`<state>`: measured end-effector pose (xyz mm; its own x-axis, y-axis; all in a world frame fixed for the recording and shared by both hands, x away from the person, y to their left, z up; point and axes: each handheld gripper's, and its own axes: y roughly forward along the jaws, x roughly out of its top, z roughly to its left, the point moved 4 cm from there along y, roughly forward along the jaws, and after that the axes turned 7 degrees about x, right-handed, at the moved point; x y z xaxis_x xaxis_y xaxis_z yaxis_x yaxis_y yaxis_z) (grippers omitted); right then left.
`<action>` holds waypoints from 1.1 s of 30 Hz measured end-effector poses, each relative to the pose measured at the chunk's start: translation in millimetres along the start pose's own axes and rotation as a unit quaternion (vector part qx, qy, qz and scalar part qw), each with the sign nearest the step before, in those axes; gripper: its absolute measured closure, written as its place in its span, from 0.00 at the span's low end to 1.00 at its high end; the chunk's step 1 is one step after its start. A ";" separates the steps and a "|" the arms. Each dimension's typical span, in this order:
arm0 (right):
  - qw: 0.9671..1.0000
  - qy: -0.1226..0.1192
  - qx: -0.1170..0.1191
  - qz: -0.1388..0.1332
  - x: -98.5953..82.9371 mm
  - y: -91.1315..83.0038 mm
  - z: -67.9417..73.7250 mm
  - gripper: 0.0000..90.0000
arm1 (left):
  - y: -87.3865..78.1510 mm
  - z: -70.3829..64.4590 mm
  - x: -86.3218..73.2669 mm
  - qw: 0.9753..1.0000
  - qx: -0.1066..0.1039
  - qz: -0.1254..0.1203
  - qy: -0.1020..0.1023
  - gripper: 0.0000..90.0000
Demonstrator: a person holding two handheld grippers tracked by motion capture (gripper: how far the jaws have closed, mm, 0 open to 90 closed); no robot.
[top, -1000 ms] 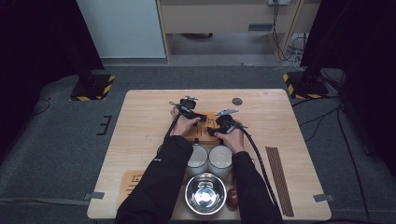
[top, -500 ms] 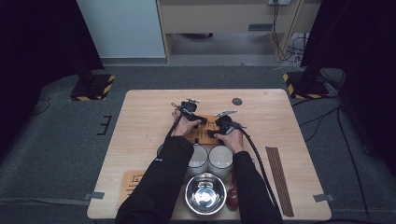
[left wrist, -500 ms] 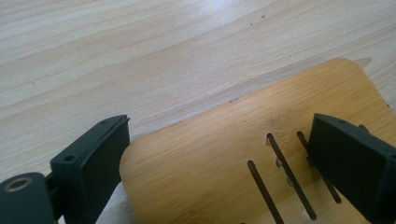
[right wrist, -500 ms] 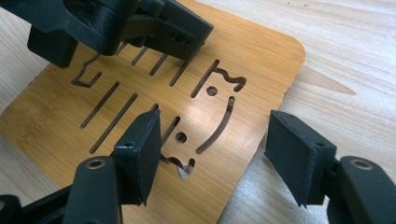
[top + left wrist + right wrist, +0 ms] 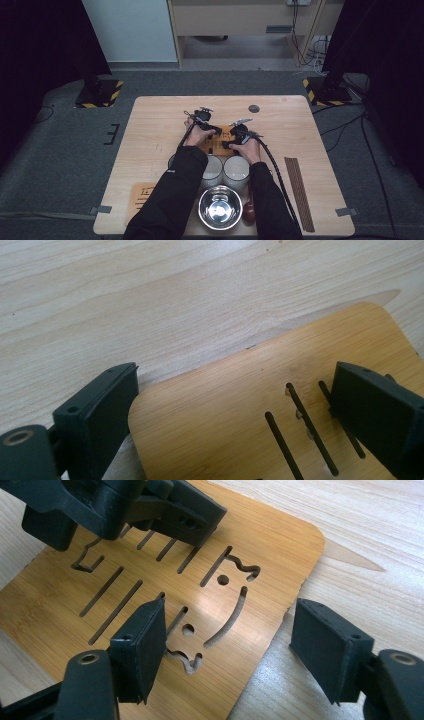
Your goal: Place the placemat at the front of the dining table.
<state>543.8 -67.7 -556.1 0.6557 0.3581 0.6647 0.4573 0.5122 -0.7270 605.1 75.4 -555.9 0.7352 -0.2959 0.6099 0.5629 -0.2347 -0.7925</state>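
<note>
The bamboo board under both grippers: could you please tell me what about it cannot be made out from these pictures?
- High view: the bamboo board is mostly covered by the hands and grippers; its slots are too small to read.
- Left gripper view: the frame's bottom edge cuts the board; the left gripper jaw covers slot ends.
- Right gripper view: the left gripper hides the far slots; whether the right gripper touches is unclear.

cups [image 5: 223, 170] behind hands, tabletop [image 5: 160, 125] ahead open

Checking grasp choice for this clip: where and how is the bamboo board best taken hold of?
Probably by its thin edges near the corners, coming in low from the sides. The bamboo board lies flat on the table, so only the rim lets a jaw slip under. The left hand-held gripper stands open astride one rounded corner, and the right hand-held gripper stands open across another edge.
</note>
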 end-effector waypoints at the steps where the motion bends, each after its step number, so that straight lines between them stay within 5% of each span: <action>1: 1.000 0.000 -0.001 0.000 0.1 -0.2 -0.2 0.33 | 0.1 0.0 0.0 1.000 -0.001 -0.001 -0.001 0.06; 7: 1.000 0.002 0.003 -0.023 2.0 -3.1 -2.1 0.33 | 0.8 -0.8 -0.6 1.000 0.005 -0.002 0.010 0.06; 15: 1.000 -0.001 -0.014 -0.020 -1.9 -3.0 -7.6 0.33 | -0.4 -1.9 -1.2 1.000 0.000 0.000 0.009 0.06; 29: 1.000 -0.001 -0.009 -0.015 -1.4 -2.1 -6.5 0.39 | -1.1 -1.0 -0.5 1.000 0.002 0.008 0.003 0.07; 33: 1.000 -0.009 -0.013 -0.009 -0.8 -2.0 -5.9 0.43 | -5.3 9.1 1.7 0.997 -0.017 -0.011 -0.076 0.17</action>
<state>546.0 -73.6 -556.2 0.6361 0.3624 0.6812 0.4850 0.4989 -0.7183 606.7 84.7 -550.7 0.7726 -0.1479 0.6174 0.5683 -0.2725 -0.7764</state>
